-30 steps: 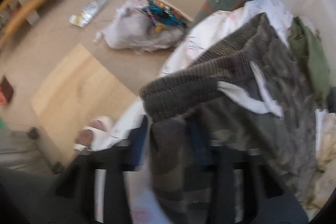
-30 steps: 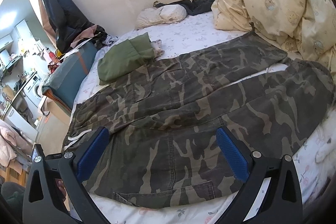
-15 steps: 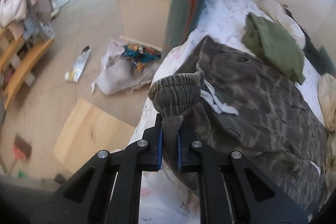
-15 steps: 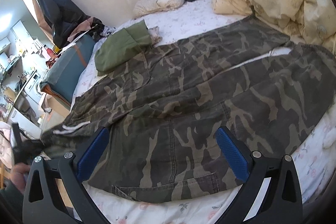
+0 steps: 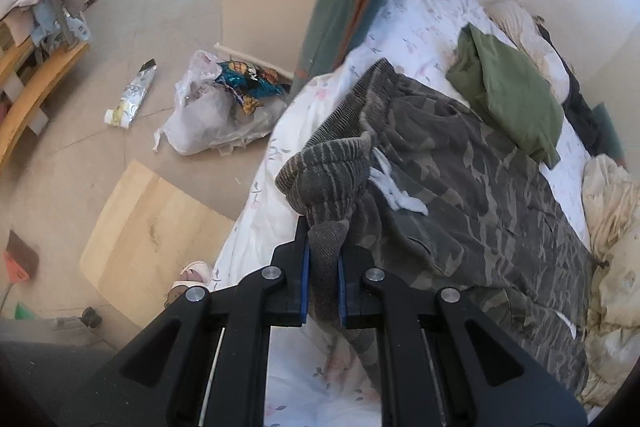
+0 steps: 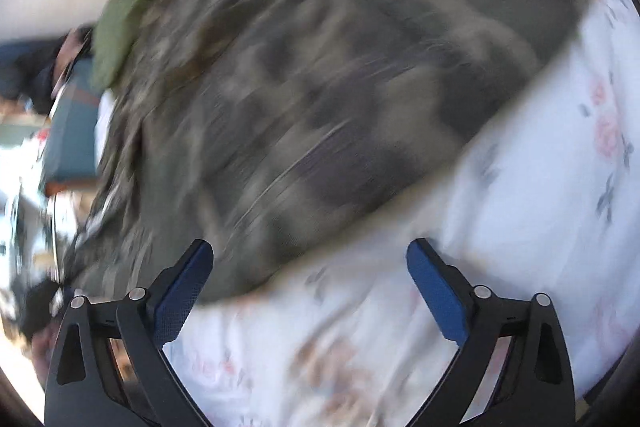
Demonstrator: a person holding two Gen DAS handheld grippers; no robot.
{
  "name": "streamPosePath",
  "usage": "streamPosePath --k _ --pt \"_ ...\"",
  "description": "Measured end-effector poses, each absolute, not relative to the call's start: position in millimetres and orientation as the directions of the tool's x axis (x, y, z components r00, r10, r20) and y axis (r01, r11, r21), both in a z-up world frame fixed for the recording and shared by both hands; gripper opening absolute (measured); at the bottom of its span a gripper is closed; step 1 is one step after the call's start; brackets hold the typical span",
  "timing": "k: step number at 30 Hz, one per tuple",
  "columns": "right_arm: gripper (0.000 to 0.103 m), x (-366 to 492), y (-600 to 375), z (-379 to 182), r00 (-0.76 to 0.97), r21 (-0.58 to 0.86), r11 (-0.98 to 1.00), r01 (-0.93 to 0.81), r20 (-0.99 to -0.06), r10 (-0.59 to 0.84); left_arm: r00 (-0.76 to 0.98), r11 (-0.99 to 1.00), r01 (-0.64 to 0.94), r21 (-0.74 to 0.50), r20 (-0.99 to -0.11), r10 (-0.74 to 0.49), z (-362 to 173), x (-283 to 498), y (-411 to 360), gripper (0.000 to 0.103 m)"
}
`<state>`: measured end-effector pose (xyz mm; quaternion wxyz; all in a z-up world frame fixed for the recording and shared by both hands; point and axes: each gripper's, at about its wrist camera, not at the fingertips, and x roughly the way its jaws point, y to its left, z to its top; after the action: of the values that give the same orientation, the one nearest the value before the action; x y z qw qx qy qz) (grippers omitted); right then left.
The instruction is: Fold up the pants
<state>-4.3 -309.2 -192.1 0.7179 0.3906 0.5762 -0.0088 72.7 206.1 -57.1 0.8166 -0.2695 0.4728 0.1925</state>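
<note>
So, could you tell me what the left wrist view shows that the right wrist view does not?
Only the left wrist view shows the left gripper shut on the ribbed waistband, the white drawstring, the plastic bag of wrappers on the floor and the cream duvet. Only the right wrist view, heavily blurred, shows the right gripper open with nothing between its pads, low over the sheet. Both share the camouflage pants, the green garment and the floral sheet.
</note>
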Motion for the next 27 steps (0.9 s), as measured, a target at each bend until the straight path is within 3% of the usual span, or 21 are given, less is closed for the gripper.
streamPosePath --k 4,8,11,17,20,21,23,24,27 --pt "0.098 23 -351 -175 0.379 0.393 0.758 0.521 -0.902 0.207 0.477 0.791 -0.561 -0.246 -0.876 0.066 -55 71 201 0.008" --pt "0.097 37 -436 -169 0.404 0.326 0.638 0.698 -0.915 0.025 0.468 0.782 -0.571 -0.248 -0.882 0.062 -58 71 204 0.008" --pt "0.082 37 -489 -167 0.421 0.328 0.538 0.776 -0.905 -0.055 0.451 0.770 -0.588 -0.246 -0.890 0.060 -61 71 209 0.008" --pt "0.077 28 -567 -153 0.422 0.321 0.396 0.861 -0.884 -0.202 0.453 0.761 -0.599 -0.249 -0.889 0.066 -63 70 212 0.008" --pt "0.066 25 -587 -156 0.447 0.360 0.349 0.865 -0.868 -0.214 0.462 0.761 -0.601 -0.246 -0.884 0.079 -60 72 211 0.008" --pt "0.045 27 -588 -159 0.447 0.356 0.368 0.859 -0.871 -0.202 0.465 0.762 -0.599 -0.245 -0.881 0.083 -59 72 210 0.008" --pt "0.027 30 -581 -152 0.451 0.335 0.415 0.846 -0.864 -0.222 0.486 0.760 -0.597 -0.257 -0.870 0.088 -55 71 209 0.008" --pt "0.011 27 -575 -146 0.478 0.356 0.427 0.832 -0.849 -0.224 0.492 0.762 -0.594 -0.258 -0.866 0.090 -53 71 208 0.008" --pt "0.006 12 -569 -114 0.559 0.431 0.422 0.798 -0.792 -0.247 0.519 0.776 -0.575 -0.260 -0.849 0.100 -44 69 206 0.008"
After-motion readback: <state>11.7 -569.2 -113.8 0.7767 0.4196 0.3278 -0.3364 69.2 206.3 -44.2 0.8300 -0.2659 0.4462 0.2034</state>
